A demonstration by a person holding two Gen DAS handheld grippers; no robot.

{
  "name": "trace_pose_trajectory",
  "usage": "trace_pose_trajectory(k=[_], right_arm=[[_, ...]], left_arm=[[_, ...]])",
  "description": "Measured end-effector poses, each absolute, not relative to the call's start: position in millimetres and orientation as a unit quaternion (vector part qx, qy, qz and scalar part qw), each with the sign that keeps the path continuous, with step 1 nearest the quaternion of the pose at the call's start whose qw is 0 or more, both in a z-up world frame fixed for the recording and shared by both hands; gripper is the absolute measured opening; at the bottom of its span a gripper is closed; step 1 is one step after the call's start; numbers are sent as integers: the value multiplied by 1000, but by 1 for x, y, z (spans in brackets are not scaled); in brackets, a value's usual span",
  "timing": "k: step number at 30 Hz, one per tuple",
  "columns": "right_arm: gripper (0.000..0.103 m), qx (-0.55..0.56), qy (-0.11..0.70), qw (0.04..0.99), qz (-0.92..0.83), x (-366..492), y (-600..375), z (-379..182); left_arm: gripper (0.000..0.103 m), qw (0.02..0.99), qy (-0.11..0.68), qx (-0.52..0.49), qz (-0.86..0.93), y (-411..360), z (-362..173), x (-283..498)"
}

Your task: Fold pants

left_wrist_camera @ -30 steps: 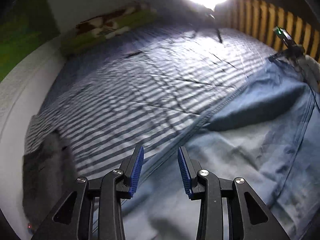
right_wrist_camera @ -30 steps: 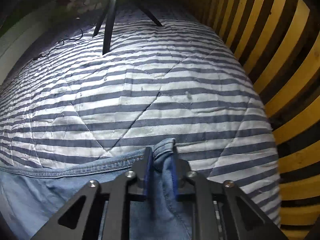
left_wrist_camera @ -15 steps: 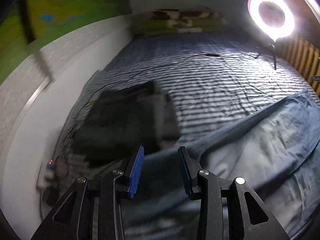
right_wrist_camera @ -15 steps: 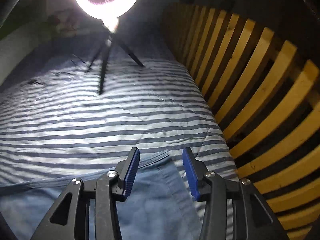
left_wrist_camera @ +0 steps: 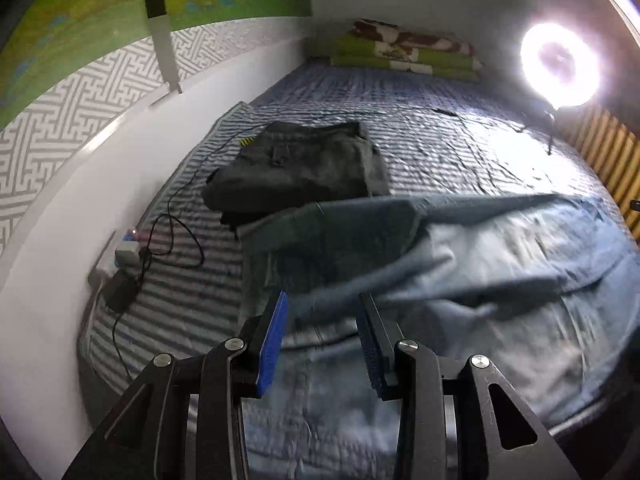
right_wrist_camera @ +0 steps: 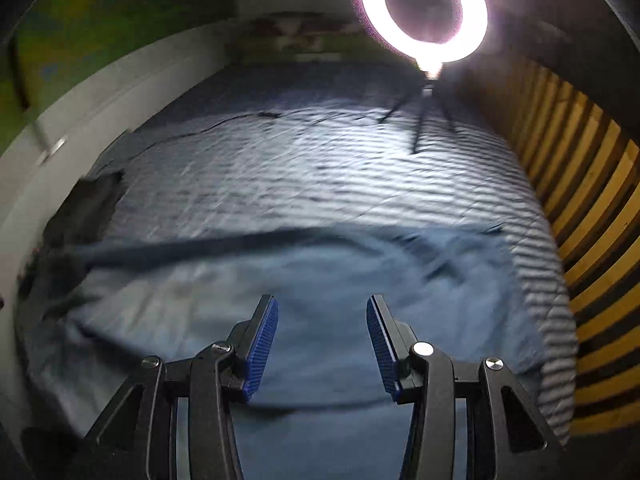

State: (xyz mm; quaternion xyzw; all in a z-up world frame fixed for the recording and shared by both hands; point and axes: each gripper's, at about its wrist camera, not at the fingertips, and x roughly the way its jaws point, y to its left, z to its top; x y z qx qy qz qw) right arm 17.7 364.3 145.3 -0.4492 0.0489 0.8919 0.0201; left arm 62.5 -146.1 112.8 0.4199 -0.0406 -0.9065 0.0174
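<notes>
A: How far were you with the jeans [left_wrist_camera: 460, 264]?

B: They lay spread across the near half of the bed [left_wrist_camera: 420, 148], one fold seemingly made; further folds remained.

A: And your grippers?

B: Your left gripper [left_wrist_camera: 322, 344] and right gripper [right_wrist_camera: 322, 346] both hung spread above the denim, pinching nothing.

A: Anything unclear?

B: Blur hid the seams; the dark folded pants [left_wrist_camera: 300, 164] far left were sharper.

No text, brand name or number can be read in either view. The dark folded garment [left_wrist_camera: 304, 168] on the bed has a small yellow and black tag [left_wrist_camera: 247, 141] at its far left corner, but any marks on it are too small to read.
</notes>
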Motion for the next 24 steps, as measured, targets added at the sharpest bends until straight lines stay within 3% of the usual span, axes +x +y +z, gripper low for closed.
trace_pose_trajectory(k=[7, 13, 17, 24], right_arm=[[42, -441, 23, -61, 895, 67, 255, 149], [43, -436, -35, -105, 893, 76, 194, 157], [43, -433, -62, -123, 891, 70, 172, 154], [43, -449, -115, -119, 878, 14, 153, 136]], left_arm=[[38, -17, -82, 407, -910, -120, 128, 108], [48, -8, -105, 375, -921, -133, 150, 129], [59, 19, -126, 340, -932, -172, 159, 121], [61, 24, -162, 385, -908, -231, 123, 57]])
